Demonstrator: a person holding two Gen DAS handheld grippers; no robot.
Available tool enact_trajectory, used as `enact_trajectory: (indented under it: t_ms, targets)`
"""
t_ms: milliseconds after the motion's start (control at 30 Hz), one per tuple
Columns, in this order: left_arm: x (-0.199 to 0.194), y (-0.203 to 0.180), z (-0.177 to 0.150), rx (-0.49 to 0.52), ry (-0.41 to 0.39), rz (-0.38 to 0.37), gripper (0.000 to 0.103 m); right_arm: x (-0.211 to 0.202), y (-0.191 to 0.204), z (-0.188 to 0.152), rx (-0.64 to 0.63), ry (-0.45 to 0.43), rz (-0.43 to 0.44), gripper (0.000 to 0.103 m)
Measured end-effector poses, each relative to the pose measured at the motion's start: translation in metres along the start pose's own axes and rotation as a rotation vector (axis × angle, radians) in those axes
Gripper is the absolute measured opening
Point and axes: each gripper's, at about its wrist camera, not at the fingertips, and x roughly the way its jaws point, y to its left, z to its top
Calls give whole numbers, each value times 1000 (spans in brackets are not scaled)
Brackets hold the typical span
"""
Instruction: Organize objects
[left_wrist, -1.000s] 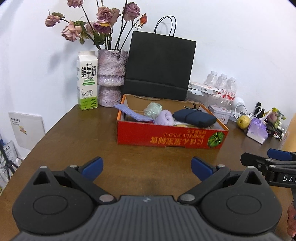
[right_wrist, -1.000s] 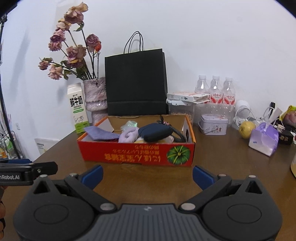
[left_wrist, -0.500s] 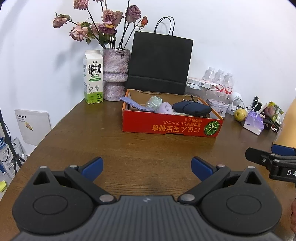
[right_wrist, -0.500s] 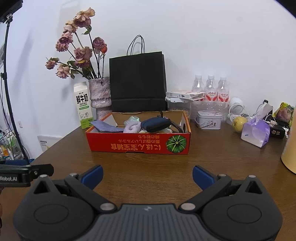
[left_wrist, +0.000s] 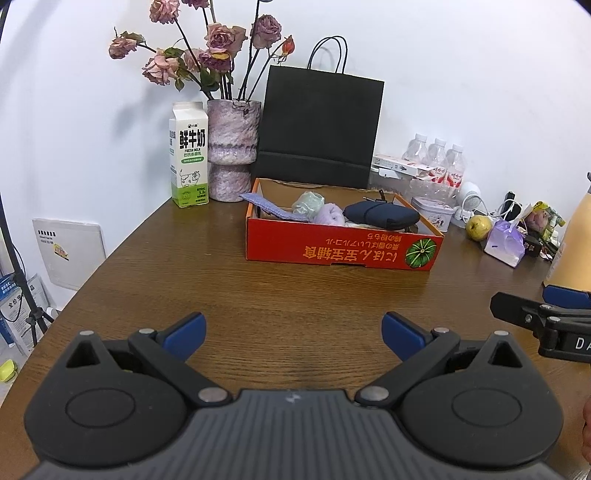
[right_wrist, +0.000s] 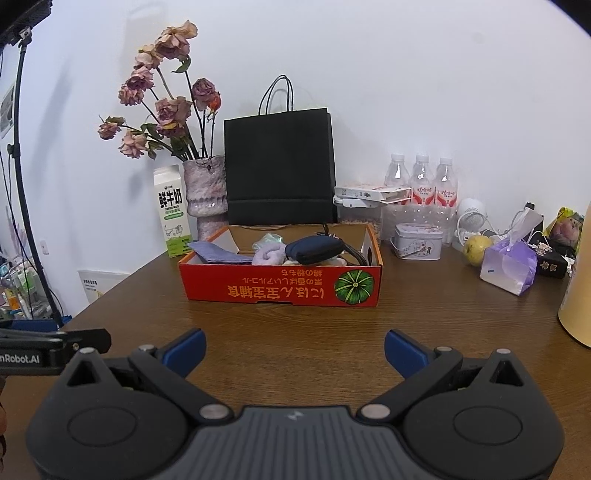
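Note:
A red cardboard box (left_wrist: 343, 251) (right_wrist: 280, 288) stands on the brown table. It holds a purple cloth (left_wrist: 266, 208), a pale green bundle (left_wrist: 308, 202), a lilac bundle (left_wrist: 328, 214) and a dark navy pouch (left_wrist: 380, 216) (right_wrist: 314, 248). My left gripper (left_wrist: 293, 332) is open and empty, well in front of the box. My right gripper (right_wrist: 293, 349) is open and empty, also in front of the box. The right gripper shows at the right edge of the left wrist view (left_wrist: 543, 317).
Behind the box stand a milk carton (left_wrist: 188, 155), a vase of dried roses (left_wrist: 232, 147) and a black paper bag (left_wrist: 317, 129). To the right are water bottles (right_wrist: 421, 181), a tin (right_wrist: 417, 242), a pear (right_wrist: 476, 250), a purple tissue pack (right_wrist: 508, 267) and a yellow container (right_wrist: 578, 291).
Both grippers have drawn back from the box, which looks smaller and farther now. Both stay open and empty.

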Motion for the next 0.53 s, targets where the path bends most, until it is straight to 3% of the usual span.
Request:
enact_trajectory:
  t_ms: [533]
  targets:
    - [-1,0,-2,-1,14,-11,103,-4,0,0,-2,-1,1,103]
